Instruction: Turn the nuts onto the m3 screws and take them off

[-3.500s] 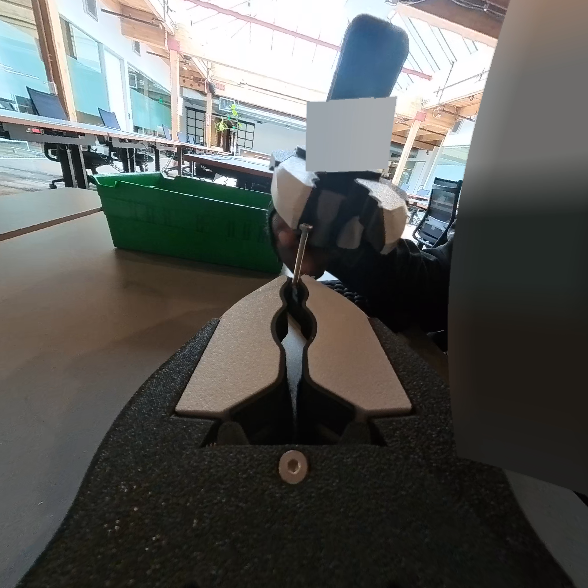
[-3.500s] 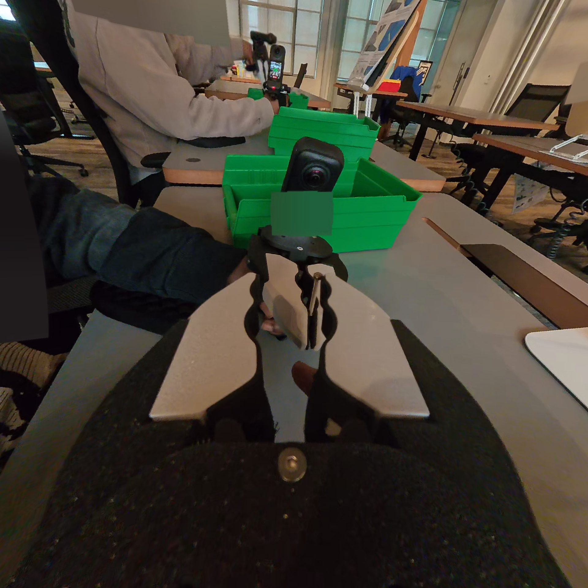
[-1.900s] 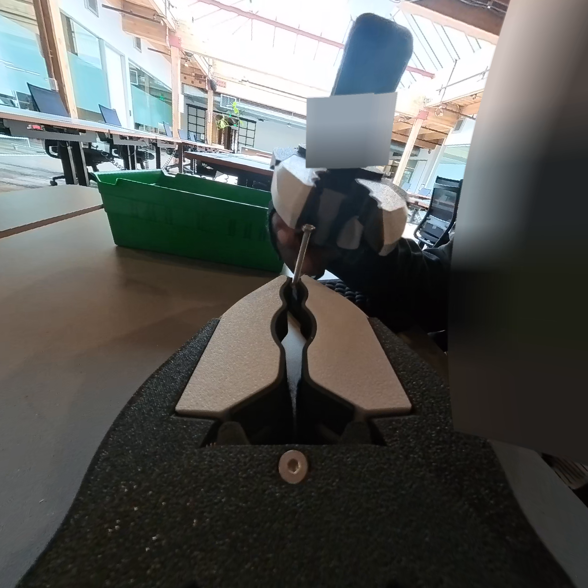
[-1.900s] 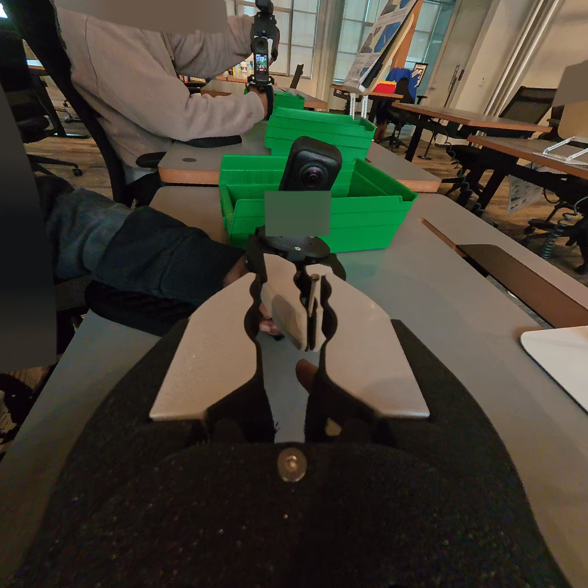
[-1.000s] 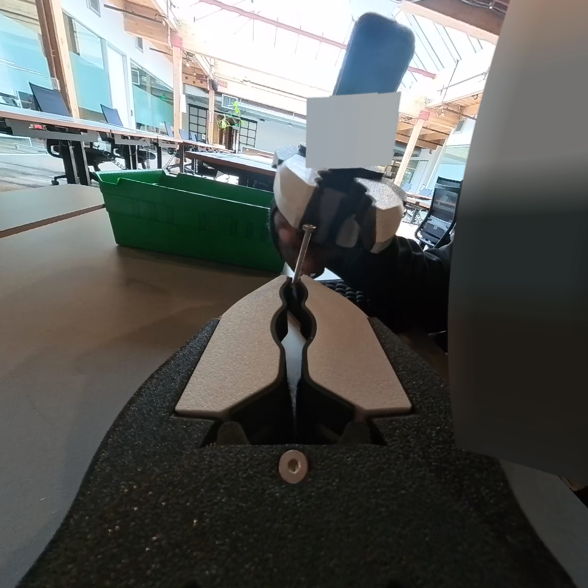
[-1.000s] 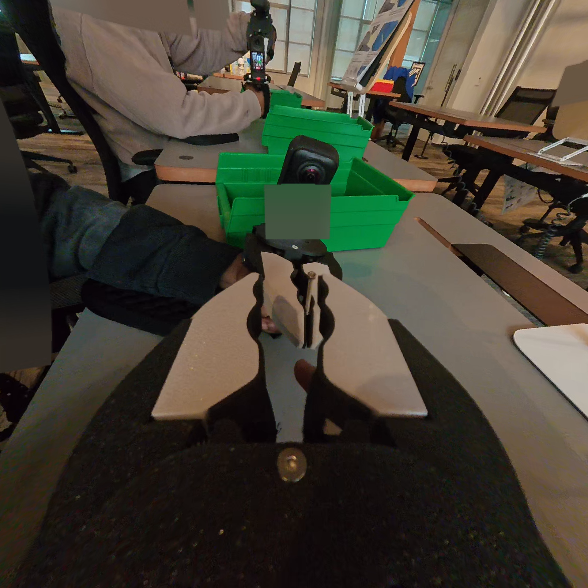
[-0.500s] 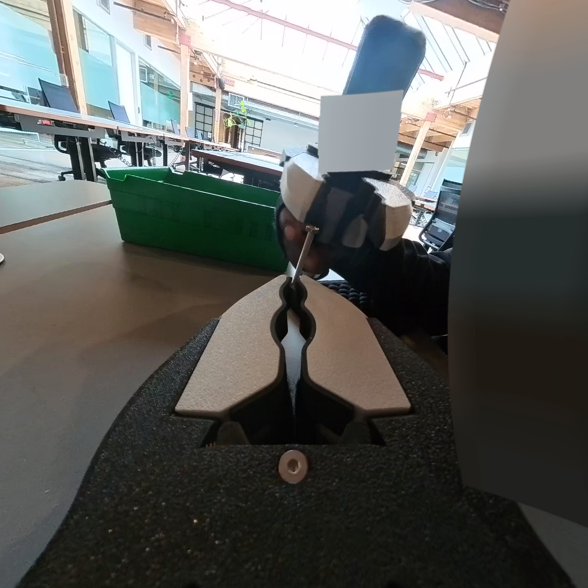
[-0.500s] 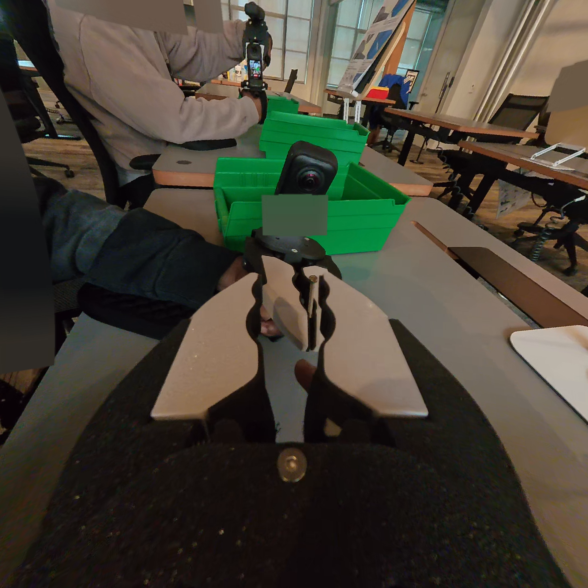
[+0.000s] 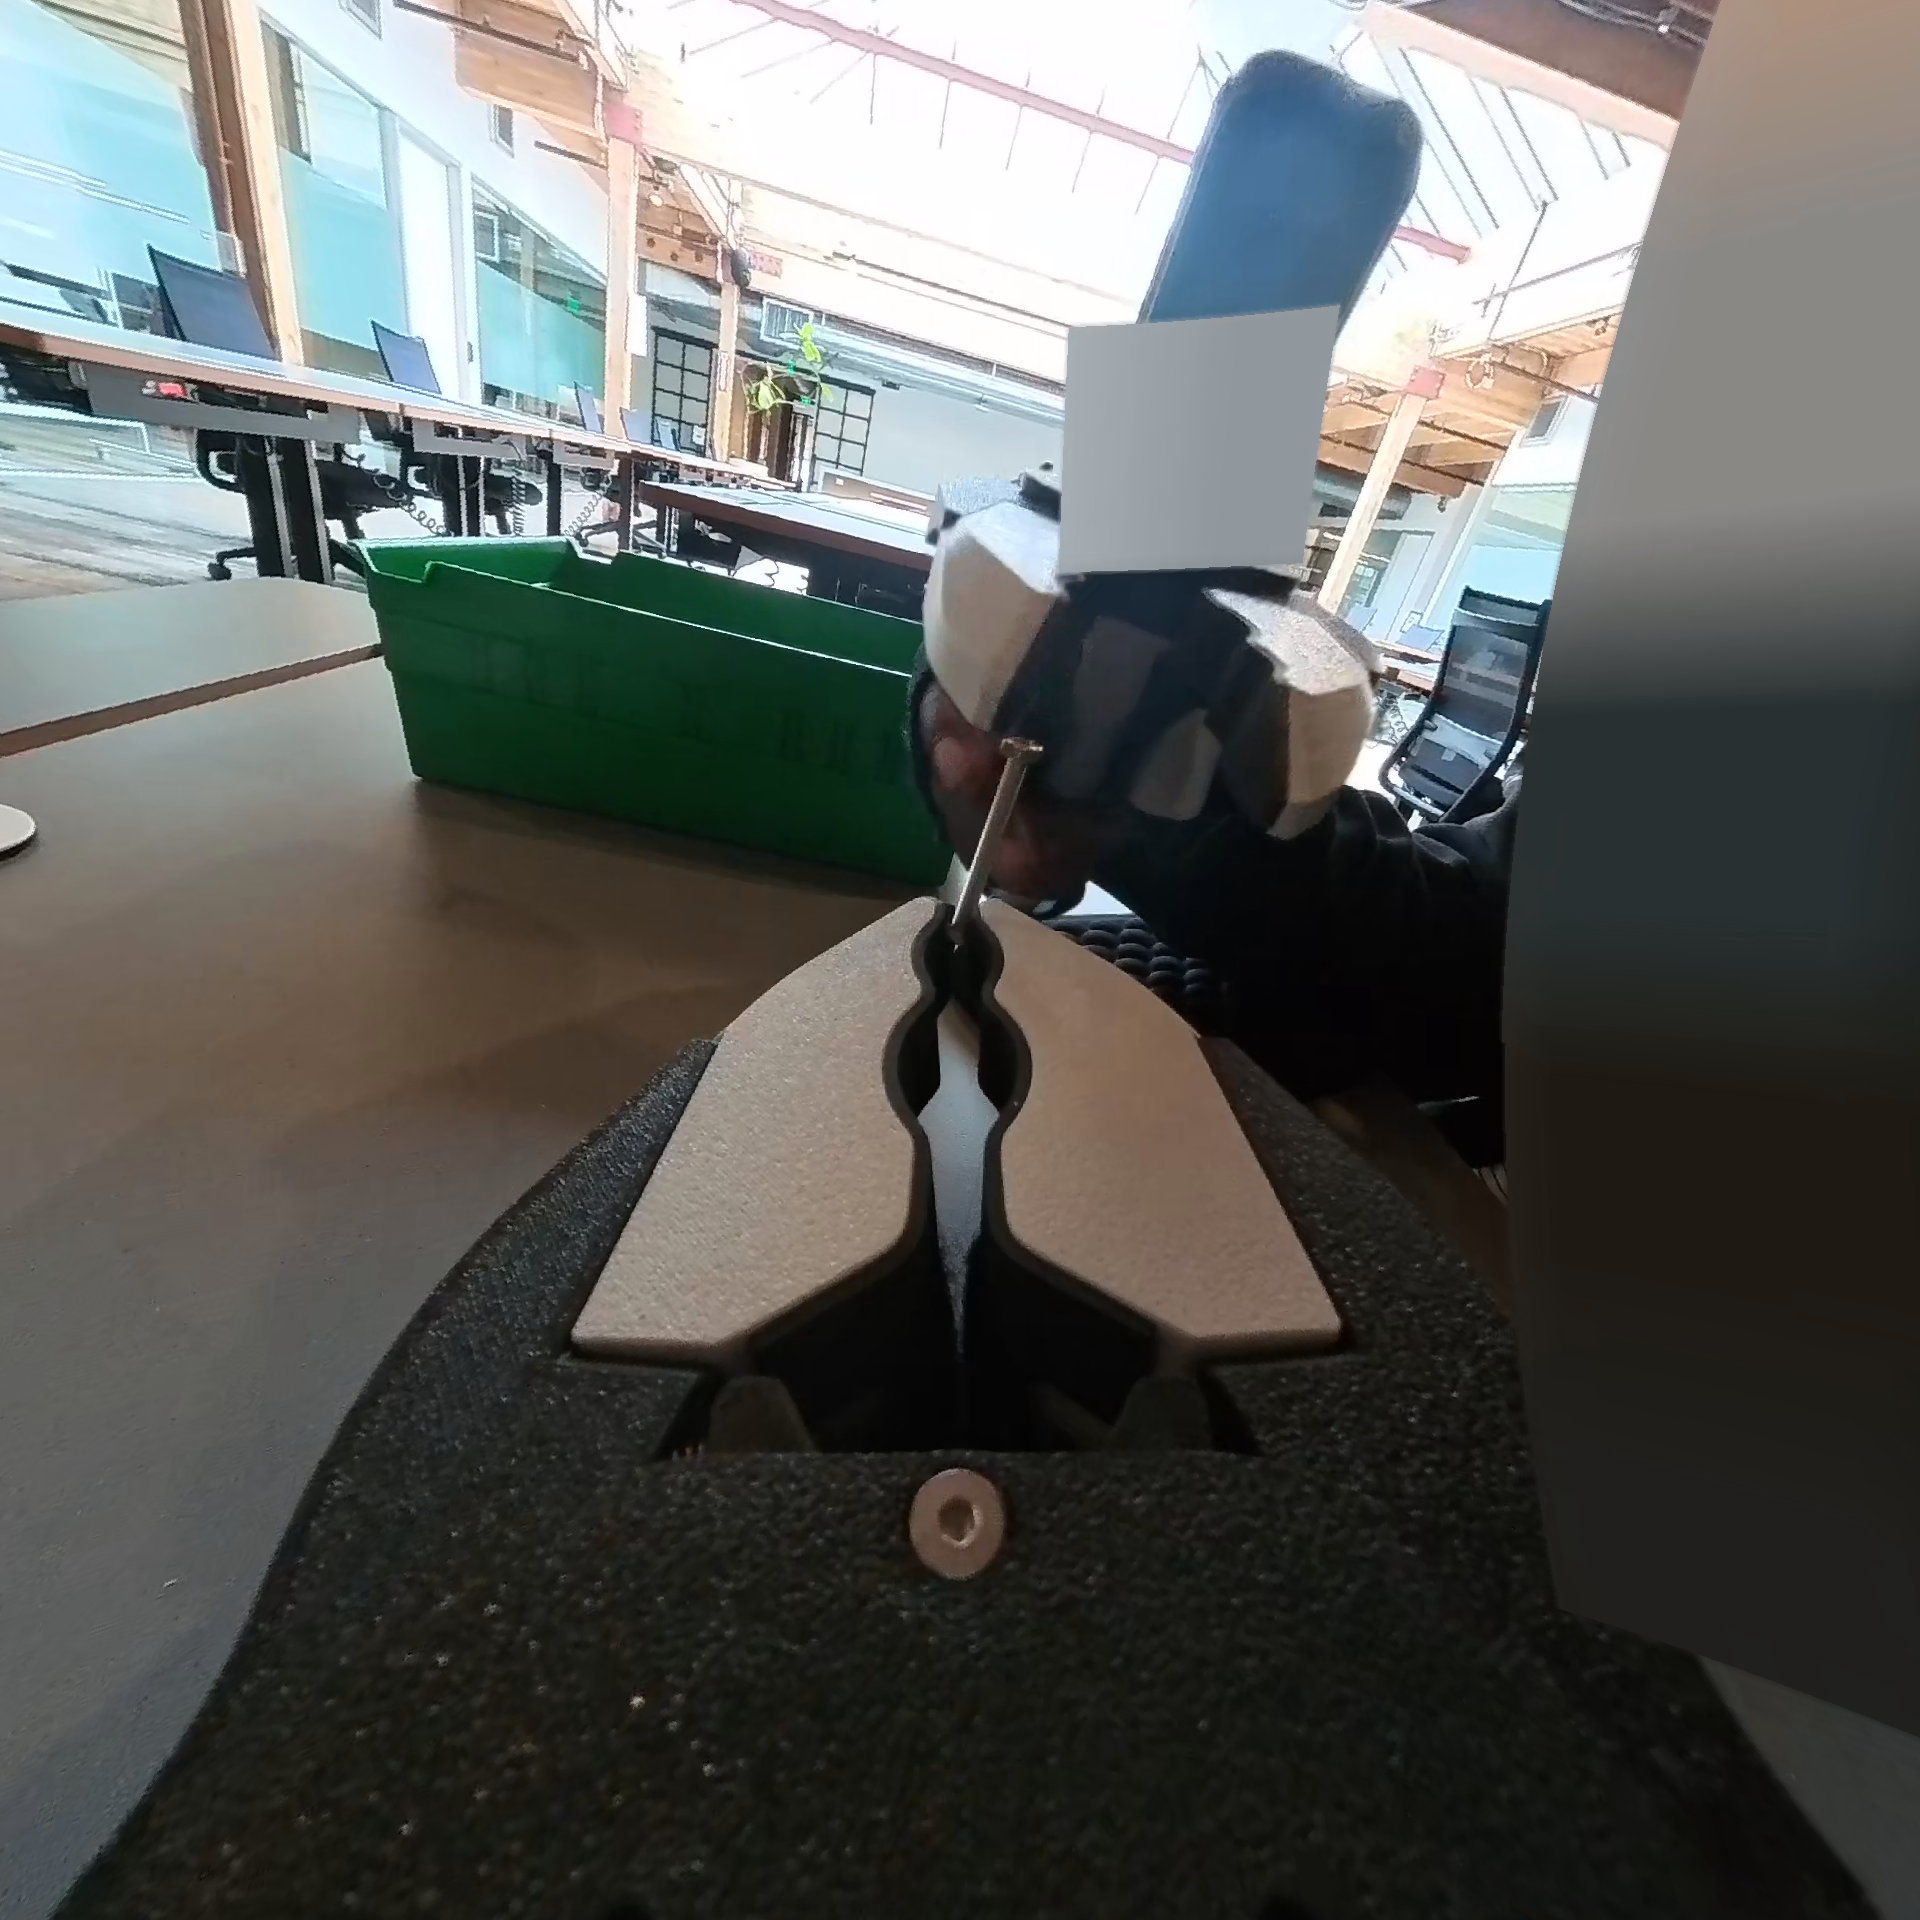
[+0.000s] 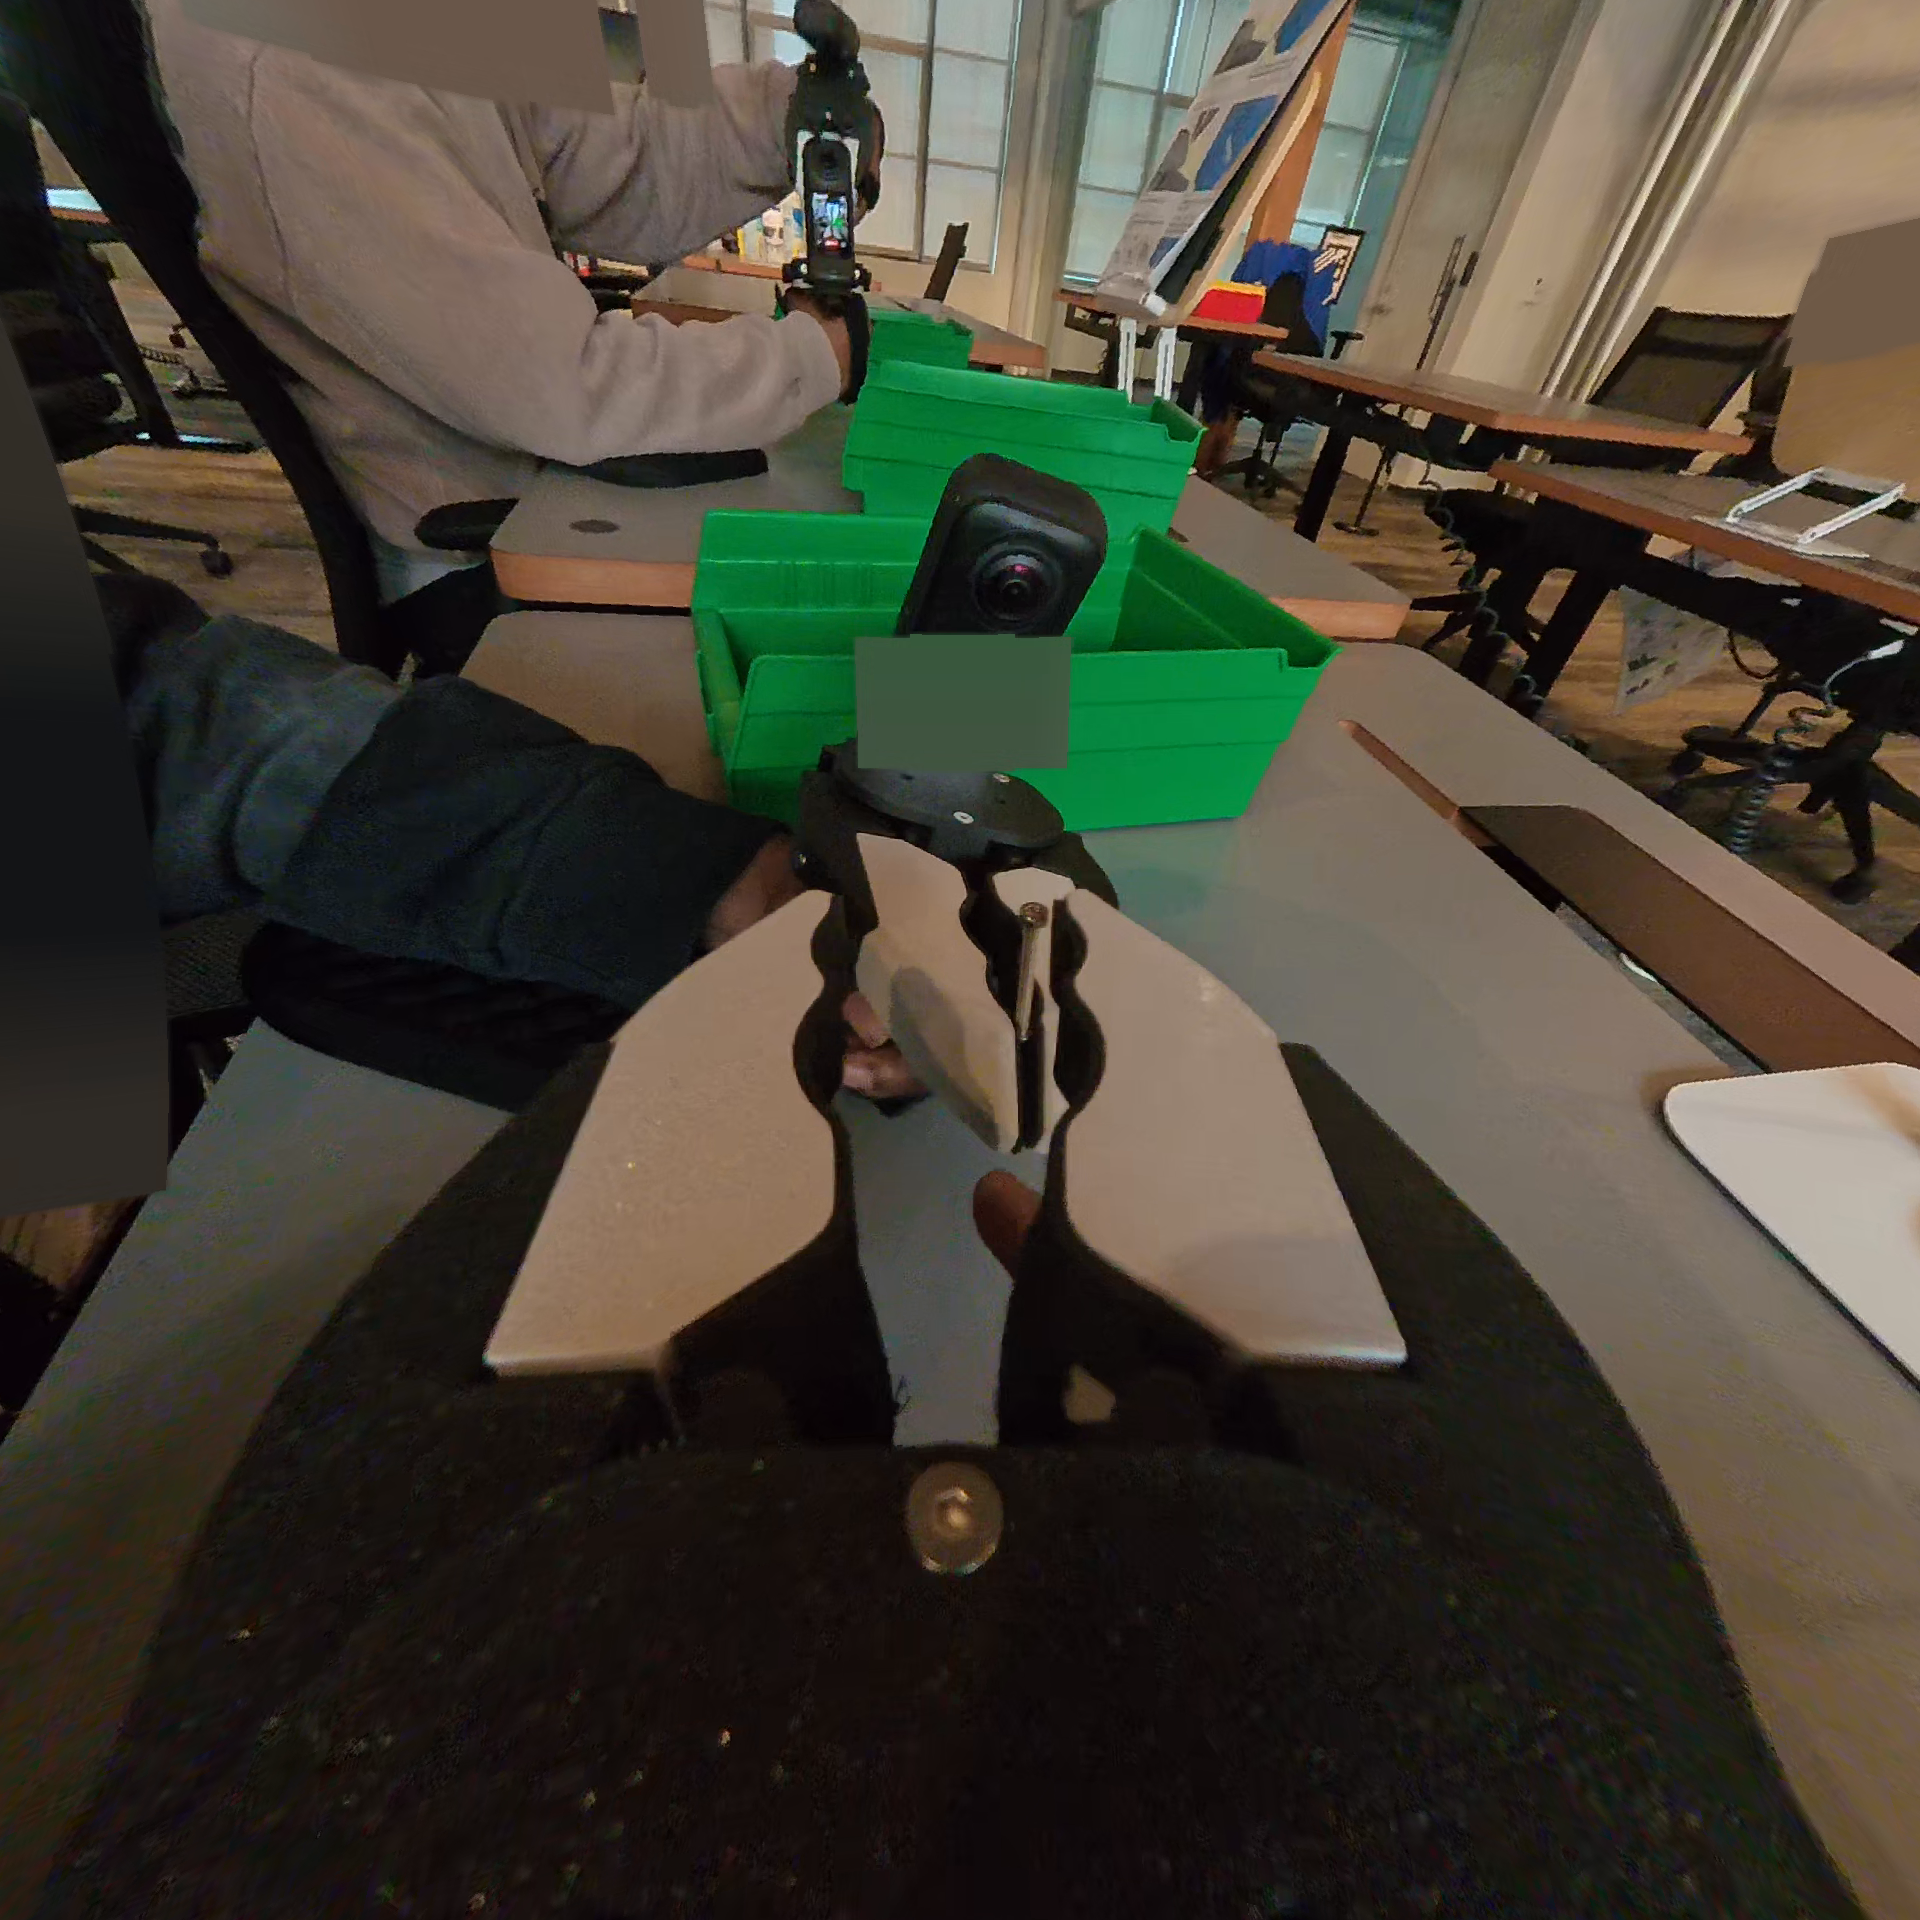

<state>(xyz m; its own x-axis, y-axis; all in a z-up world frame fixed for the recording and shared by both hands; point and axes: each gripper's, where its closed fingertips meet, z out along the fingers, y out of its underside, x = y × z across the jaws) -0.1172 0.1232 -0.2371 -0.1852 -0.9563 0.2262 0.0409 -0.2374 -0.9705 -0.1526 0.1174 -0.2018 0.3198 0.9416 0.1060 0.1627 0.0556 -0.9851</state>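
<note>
Grey tabletop (image 10: 1403, 966) lies under us. Our left gripper (image 9: 961, 925) pinches a screw (image 9: 995, 831) by its lower end; our right gripper (image 10: 940, 1039) gapes around those fingers, gripping nothing. Only its view shows inside the green bin (image 10: 1174, 717), contents unclear.

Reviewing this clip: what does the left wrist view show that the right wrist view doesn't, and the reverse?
Left wrist view only: the left gripper shut on the screw's lower end, with glass-walled offices behind.
Right wrist view only: a person in a grey sweatshirt at the next table, a second green bin, a white pad, and the right gripper open.
Both: the screw, the nearer green bin and the table.
</note>
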